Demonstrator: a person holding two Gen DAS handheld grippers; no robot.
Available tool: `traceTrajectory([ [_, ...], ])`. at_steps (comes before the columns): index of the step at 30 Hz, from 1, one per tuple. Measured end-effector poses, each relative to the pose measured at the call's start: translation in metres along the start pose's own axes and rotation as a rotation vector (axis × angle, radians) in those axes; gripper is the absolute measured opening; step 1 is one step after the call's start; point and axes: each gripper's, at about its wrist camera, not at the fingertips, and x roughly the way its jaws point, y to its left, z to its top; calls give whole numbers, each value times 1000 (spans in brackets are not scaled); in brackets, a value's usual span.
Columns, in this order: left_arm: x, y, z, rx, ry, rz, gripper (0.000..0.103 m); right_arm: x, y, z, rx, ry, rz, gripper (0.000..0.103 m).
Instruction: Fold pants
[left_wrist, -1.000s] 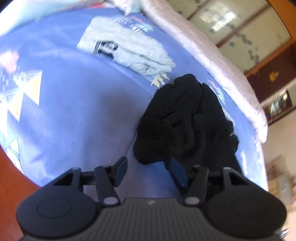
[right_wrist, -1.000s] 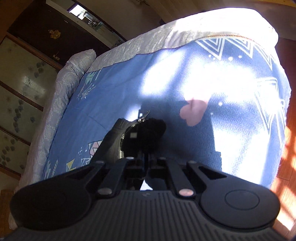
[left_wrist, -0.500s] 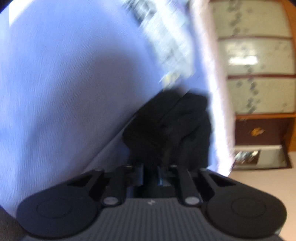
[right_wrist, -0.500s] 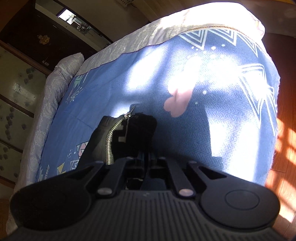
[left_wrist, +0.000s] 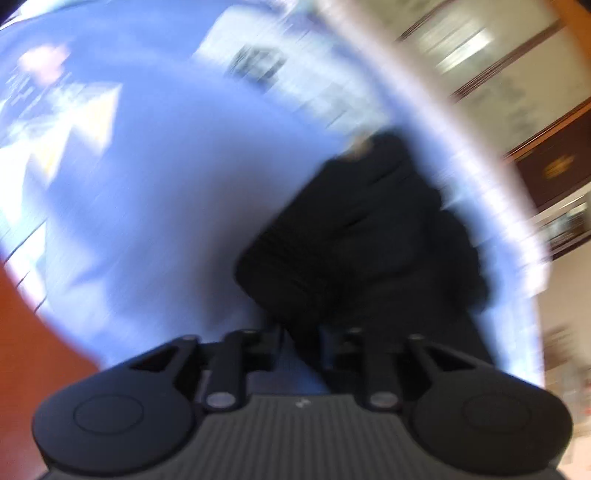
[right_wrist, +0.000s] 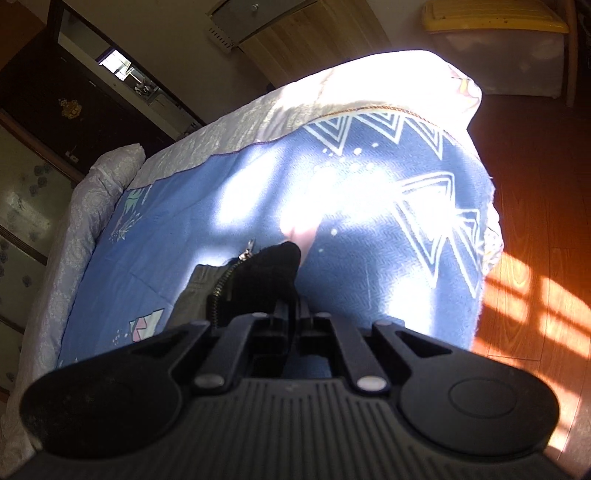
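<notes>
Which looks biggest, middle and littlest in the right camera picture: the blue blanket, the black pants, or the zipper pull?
1. Blue blanket, it fills most of the view.
2. Black pants, a smaller bunch pinched in the right tongs; part is hidden behind them.
3. Zipper pull, a tiny silver bit at the pants' edge.

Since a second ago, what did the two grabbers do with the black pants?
The left gripper, open a second ago, has closed on the black pants and is swinging fast; its view is blurred. The right gripper stayed clamped on the pants' zipper end and pulled back, showing more of the blue blanket. The pants remain bunched, not folded.
</notes>
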Motion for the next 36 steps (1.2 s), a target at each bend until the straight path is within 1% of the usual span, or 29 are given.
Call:
traceTrajectory([
  [1, -3, 1, -2, 0, -11, -13, 31, -3, -4, 1, 17, 6, 10, 6],
  [2, -10, 2, -1, 1, -23, -10, 38, -8, -8, 3, 37, -4, 6, 8],
  [3, -19, 1, 0, 9, -44, -2, 49, -13, -9, 6, 63, -21, -5, 16],
  [4, -29, 1, 1, 18, -74, 14, 52, -21, -14, 9, 83, -42, -16, 21],
  [6, -49, 1, 9, 24, -141, 71, 53, -34, -18, 15, 86, -69, -27, 21],
  [8, -65, 7, 21, -5, -197, 112, 53, -47, -8, 17, 37, -85, 1, 21],
  [10, -68, 12, 41, -42, -231, 111, 52, -53, 18, 15, -32, -77, 58, 21],
  [12, -60, 5, 64, -39, -242, 85, 52, -46, 56, 11, -98, -13, 140, 21],
  [13, -54, -3, 73, -31, -247, 69, 52, -39, 81, 4, -138, 33, 186, 21],
  [14, -47, -13, 83, -16, -249, 41, 55, -32, 105, -4, -183, 77, 228, 21],
  [15, -37, -25, 93, 5, -249, 4, 61, -23, 130, -14, -233, 122, 270, 21],
  [16, -26, -38, 103, 24, -247, -26, 65, -13, 157, -27, -283, 168, 312, 21],
  [17, -12, -50, 112, 37, -242, -40, 74, -2, 183, -42, -325, 214, 348, 22],
  [18, 3, -62, 120, 50, -237, -46, 77, 11, 207, -57, -358, 258, 378, 23],
  [20, 37, -86, 133, 77, -211, -61, 78, 42, 252, -90, -408, 343, 426, 26],
  [22, 70, -104, 141, 83, -168, -73, 78, 78, 293, -124, -467, 411, 438, 32],
  [24, 97, -116, 144, 100, -143, -82, 78, 118, 328, -153, -535, 456, 407, 32],
  [26, 115, -127, 144, 126, -135, -63, 78, 154, 355, -177, -589, 470, 369, 32],
  [28, 130, -131, 146, 142, -123, -43, 78, 187, 375, -196, -623, 489, 350, 32],
  [30, 139, -129, 146, 138, -108, -38, 78, 212, 388, -211, -626, 518, 329, 32],
  [31, 140, -126, 145, 131, -105, -37, 78, 223, 392, -218, -626, 531, 326, 31],
  [32, 142, -125, 145, 125, -103, -32, 78, 229, 396, -224, -639, 526, 325, 27],
  [33, 143, -124, 145, 120, -102, -28, 79, 225, 404, -229, -682, 487, 315, 11],
  [34, 143, -123, 145, 116, -102, -24, 80, 224, 411, -230, -721, 466, 307, 8],
  [35, 142, -123, 146, 114, -102, -22, 80, 220, 416, -225, -724, 431, 307, 8],
  [36, 141, -124, 147, 116, -104, -21, 80, 213, 419, -210, -696, 385, 342, 7],
])
